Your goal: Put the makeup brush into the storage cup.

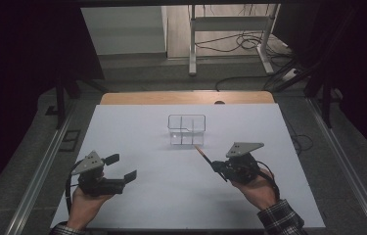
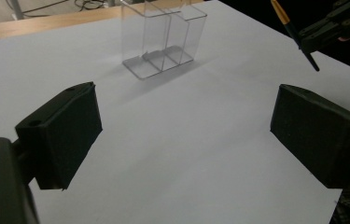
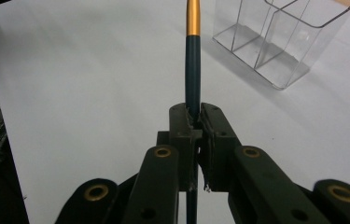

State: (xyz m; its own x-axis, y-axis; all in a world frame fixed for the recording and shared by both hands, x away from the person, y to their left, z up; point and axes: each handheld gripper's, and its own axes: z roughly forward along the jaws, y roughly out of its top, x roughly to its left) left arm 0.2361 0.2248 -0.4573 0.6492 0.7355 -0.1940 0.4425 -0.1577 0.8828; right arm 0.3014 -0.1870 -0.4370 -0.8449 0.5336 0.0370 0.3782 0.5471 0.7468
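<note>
In the high view the left gripper (image 1: pixel 122 168) sits at about eight o'clock on the white table (image 1: pixel 137 205), held in the person's left hand (image 1: pixel 84 200), its jaws spread wide with nothing between them; the left gripper view looks out between the two black pads (image 2: pixel 63 133) at bare white surface. At about four o'clock the right gripper (image 1: pixel 218 168) rests in the right hand (image 1: pixel 257 188) (a checked sleeve (image 1: pixel 281 220) shows at the wrist), and its jaws are pressed together, pinching a dark pen (image 1: pixel 204 155) with a gold-orange band near its far end. In the right gripper view the pen (image 3: pixel 192 70) rises straight out of the pinch, gripped low on its dark barrel, and points toward twelve o'clock. Beyond it, near the table's middle and a little toward twelve o'clock, stands a clear plastic organizer (image 1: pixel 186 129), upright, split into several compartments. The pen's far tip lies just beside the organizer's near right corner, at its five o'clock; whether it touches cannot be told. A wooden edge (image 1: pixel 186 97) shows past the white surface.
</note>
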